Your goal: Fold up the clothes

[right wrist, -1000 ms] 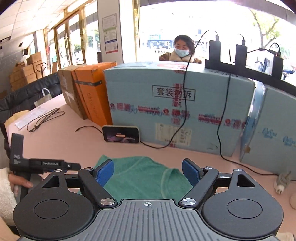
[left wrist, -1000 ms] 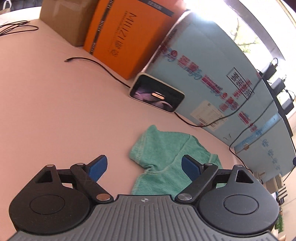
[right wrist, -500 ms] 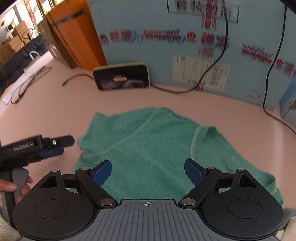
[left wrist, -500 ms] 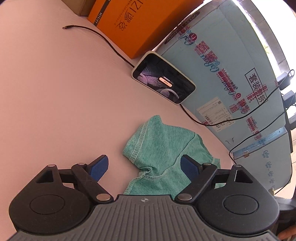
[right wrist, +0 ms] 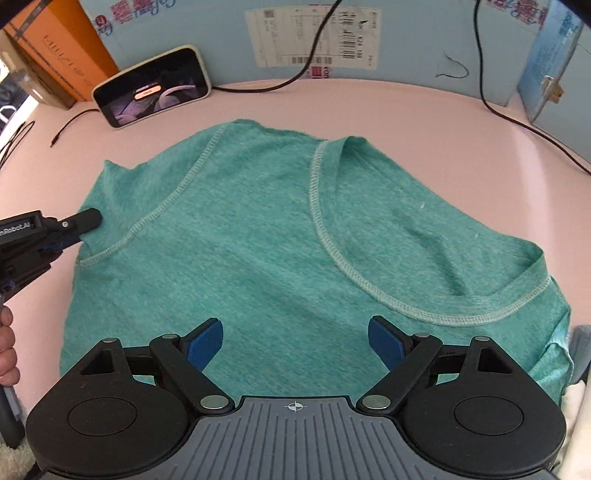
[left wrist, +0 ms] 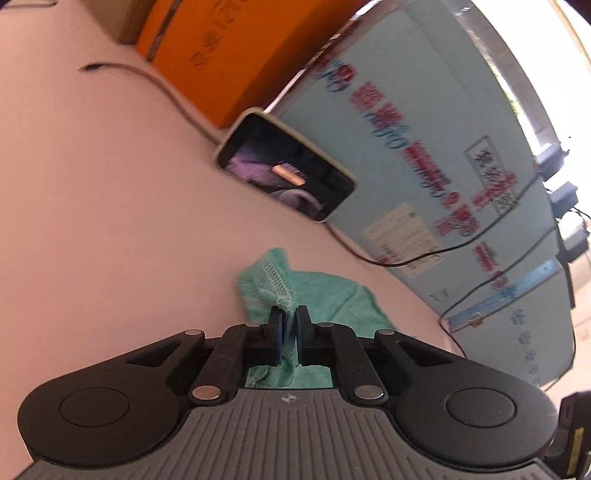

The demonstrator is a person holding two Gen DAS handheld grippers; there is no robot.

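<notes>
Left gripper (left wrist: 289,325) pinches the shirt's (right wrist: 258,229) sleeve to fold it; right gripper (right wrist: 295,341), jaws apart, hovers above the body.

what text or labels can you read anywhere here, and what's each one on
"nRobot.AI", start cut off by the frame edge: on the side of the left gripper.
"MIUZI", faint: on the orange box.
Shipping label on the blue box: barcodes and small print, too small to read.
Red and blue print on the blue box: blurred, unreadable.
Phone screen: an orange button, its text too small to read.
Green shirt: no text.
</notes>
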